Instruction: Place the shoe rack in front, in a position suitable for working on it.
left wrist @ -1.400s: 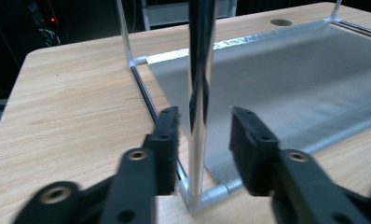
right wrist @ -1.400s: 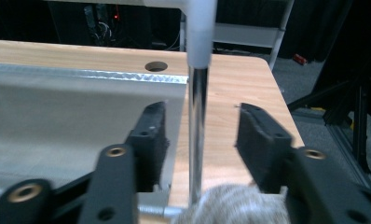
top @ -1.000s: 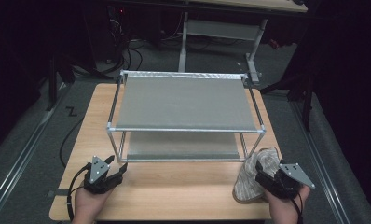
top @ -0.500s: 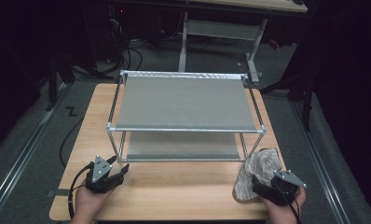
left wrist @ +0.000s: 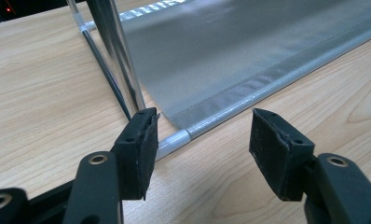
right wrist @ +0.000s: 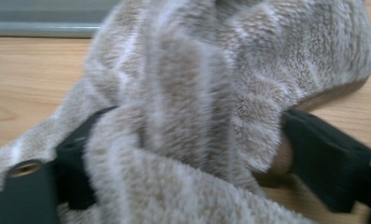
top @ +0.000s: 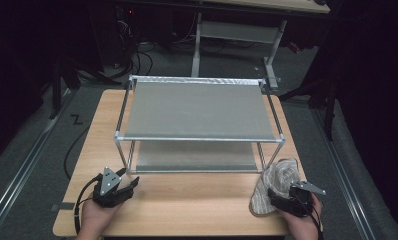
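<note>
A fluffy beige striped cloth [top: 278, 179] lies bunched on the wooden table [top: 192, 200] at the near right, just outside the rack's front right leg. My right gripper [top: 273, 196] is shut on its near end. In the right gripper view the black jaws press into the fuzzy cloth [right wrist: 207, 93] from both sides, and my right gripper [right wrist: 183, 154] is low over the table. At the near left my left gripper [top: 128, 184] rests open on the table. Between its fingers my left gripper [left wrist: 200, 135] holds nothing, and it faces the rack's front left bottom corner.
A two-tier metal rack [top: 197, 139] with grey fabric shelves stands in the middle of the table. Its lower shelf [left wrist: 230, 51] lies just above the tabletop. A strip of bare wood runs along the near edge between the hands. Dark floor, cables and another table's legs lie beyond.
My right gripper has sunk toward the table with the cloth in it, and the cloth has come down onto the wood. The left gripper has stayed where it was.
</note>
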